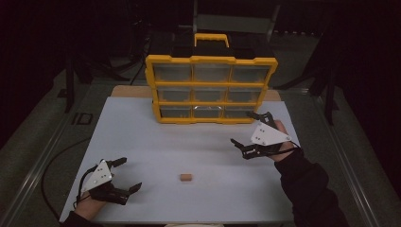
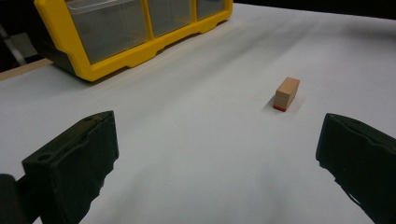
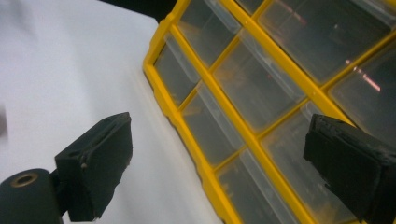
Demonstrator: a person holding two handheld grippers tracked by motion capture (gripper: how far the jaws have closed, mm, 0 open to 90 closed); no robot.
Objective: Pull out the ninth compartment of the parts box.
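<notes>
A small tan block (image 1: 186,177) with a red underside lies on the white table top (image 1: 156,142) near the front middle. From the left gripper view the block (image 2: 286,94) rests ahead and to the right of the wide-apart jaws. My left gripper (image 1: 129,174) is open at the front left, a short way left of the block. A yellow organiser (image 1: 210,90) with clear drawers stands upright at the back. My right gripper (image 1: 243,128) is open near its lower right corner, and the organiser's drawers (image 3: 243,88) show close between the jaws.
The organiser has a yellow carry handle (image 1: 211,39) on top. A wooden table edge (image 1: 130,91) shows behind the white sheet. A dark cable (image 1: 52,165) loops off the left side. Dark floor and stand legs surround the table.
</notes>
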